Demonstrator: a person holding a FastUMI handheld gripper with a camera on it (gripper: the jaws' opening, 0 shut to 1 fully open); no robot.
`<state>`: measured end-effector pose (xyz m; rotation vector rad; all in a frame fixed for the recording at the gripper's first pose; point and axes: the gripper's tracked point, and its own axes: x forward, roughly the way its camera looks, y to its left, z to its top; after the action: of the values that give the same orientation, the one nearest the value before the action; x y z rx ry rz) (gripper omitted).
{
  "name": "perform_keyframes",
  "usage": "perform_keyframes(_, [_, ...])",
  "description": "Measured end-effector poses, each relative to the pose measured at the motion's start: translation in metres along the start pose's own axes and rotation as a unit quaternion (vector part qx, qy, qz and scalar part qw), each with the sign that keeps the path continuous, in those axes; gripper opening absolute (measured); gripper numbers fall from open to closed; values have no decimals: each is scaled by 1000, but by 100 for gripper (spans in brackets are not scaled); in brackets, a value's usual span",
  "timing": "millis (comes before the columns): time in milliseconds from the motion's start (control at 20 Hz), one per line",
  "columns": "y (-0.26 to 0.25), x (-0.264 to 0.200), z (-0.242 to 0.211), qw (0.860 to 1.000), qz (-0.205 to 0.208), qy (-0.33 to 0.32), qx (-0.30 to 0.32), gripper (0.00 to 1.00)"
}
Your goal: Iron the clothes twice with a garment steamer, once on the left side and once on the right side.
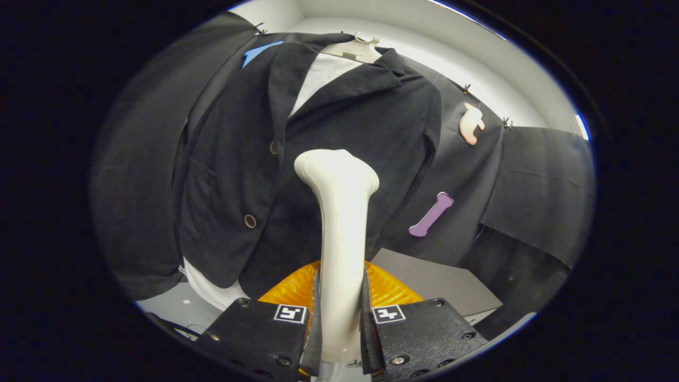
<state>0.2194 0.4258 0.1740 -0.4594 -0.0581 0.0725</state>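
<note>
Currently the gripper (340, 318) pinches the garment steamer (339, 223) by its white handle, one finger pressed on each side. The steamer head stands upright in front of the black jacket (339, 122), level with its front opening, just beside the upper button (272, 147). The jacket hangs on a hanger (356, 49) over a white shirt (318, 79). An ironing pass appears to be under way; contact cannot be confirmed. Next move: guide the head along one front panel, holding it close to the cloth.
</note>
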Motion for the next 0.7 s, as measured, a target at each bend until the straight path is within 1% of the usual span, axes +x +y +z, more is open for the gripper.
perform_keyframes(550, [16,-4,-60,999,11,44,-29,32])
perform_keyframes(700, [17,0,-68,998,14,54,-32,32])
